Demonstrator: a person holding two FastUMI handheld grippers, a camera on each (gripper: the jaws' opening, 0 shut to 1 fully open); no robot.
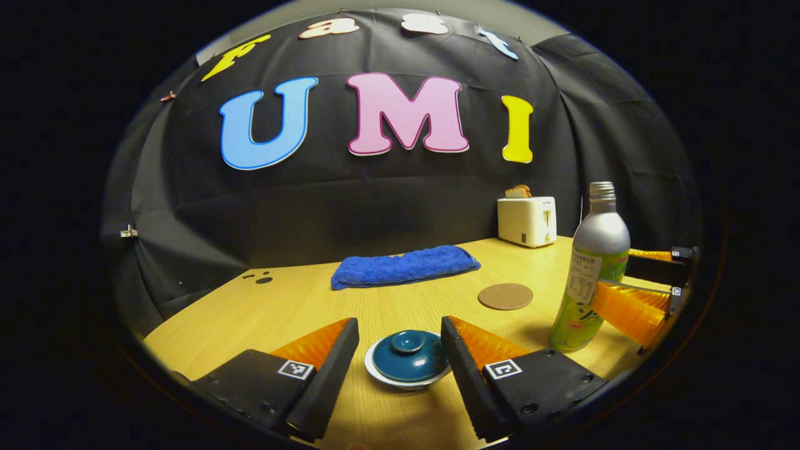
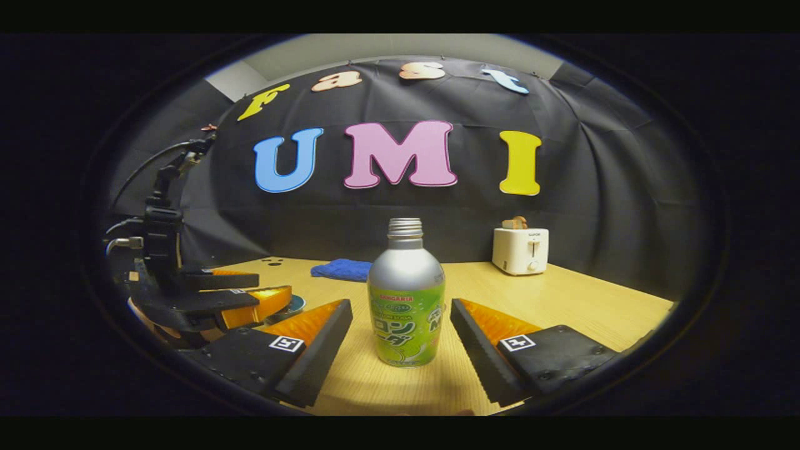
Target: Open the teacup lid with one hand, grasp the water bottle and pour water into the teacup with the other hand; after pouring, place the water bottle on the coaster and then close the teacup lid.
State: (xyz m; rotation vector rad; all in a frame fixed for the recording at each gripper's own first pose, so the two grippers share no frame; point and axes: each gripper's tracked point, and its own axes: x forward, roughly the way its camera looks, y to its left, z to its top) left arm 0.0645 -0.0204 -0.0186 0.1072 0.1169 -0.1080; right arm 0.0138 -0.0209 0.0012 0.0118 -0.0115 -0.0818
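A teacup with a dark teal lid (image 1: 406, 359) stands on the wooden table (image 1: 281, 306), lid on. My left gripper (image 1: 400, 328) is open, one finger on each side of the cup without touching it. The water bottle (image 2: 406, 300), silver on top with a green label and no cap, stands upright between the open fingers of my right gripper (image 2: 401, 306), with gaps on both sides. In the left gripper view the bottle (image 1: 590, 275) is at the right with the right gripper (image 1: 622, 281) beside it. A round brown coaster (image 1: 505, 296) lies just left of the bottle.
A folded blue towel (image 1: 403, 265) lies at the back of the table. A white toaster (image 1: 527, 220) holding bread stands at the back right. In the right gripper view the left gripper (image 2: 275, 286) and its cables are at the left, over the teacup (image 2: 295, 304).
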